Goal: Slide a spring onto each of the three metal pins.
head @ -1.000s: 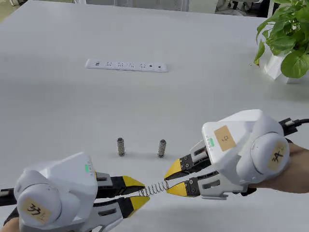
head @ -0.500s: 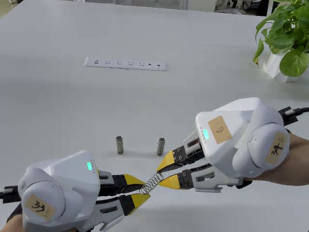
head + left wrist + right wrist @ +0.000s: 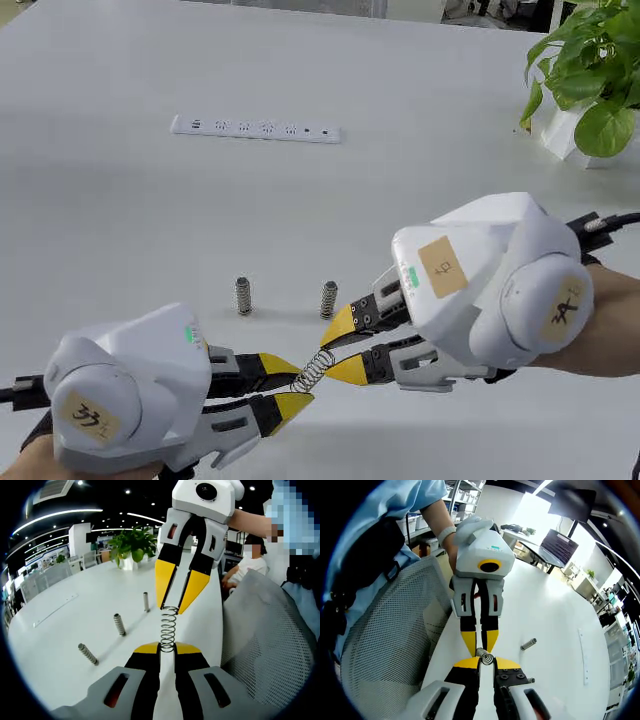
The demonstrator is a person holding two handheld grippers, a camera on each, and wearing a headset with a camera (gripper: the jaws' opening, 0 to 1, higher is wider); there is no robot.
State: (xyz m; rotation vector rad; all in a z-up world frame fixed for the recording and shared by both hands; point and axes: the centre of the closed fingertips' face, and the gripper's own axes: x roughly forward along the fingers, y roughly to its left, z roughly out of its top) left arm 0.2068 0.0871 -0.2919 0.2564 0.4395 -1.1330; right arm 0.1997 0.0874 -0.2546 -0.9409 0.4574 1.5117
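A short coil spring (image 3: pixel 312 369) hangs in the air between my two grippers, slanting up to the right. My left gripper (image 3: pixel 292 385) is shut on its lower end and my right gripper (image 3: pixel 337 352) is shut on its upper end. In the left gripper view the spring (image 3: pixel 168 627) runs from my own tips (image 3: pixel 167 647) up to the right gripper (image 3: pixel 170 606). Two pins wearing springs (image 3: pixel 242 295) (image 3: pixel 329 298) stand upright on the white table (image 3: pixel 120 230). A bare metal pin (image 3: pixel 146 601) stands in line beyond them.
A white power strip (image 3: pixel 255 128) lies at the back of the table. A potted plant (image 3: pixel 585 80) stands at the far right corner. A grey mesh chair (image 3: pixel 260 630) sits beside the table edge near me, and a person (image 3: pixel 250 562) is seated further off.
The right gripper has moved left and up toward the left gripper. The spring, earlier stretched nearly level between them, is now shorter and tilted up to the right.
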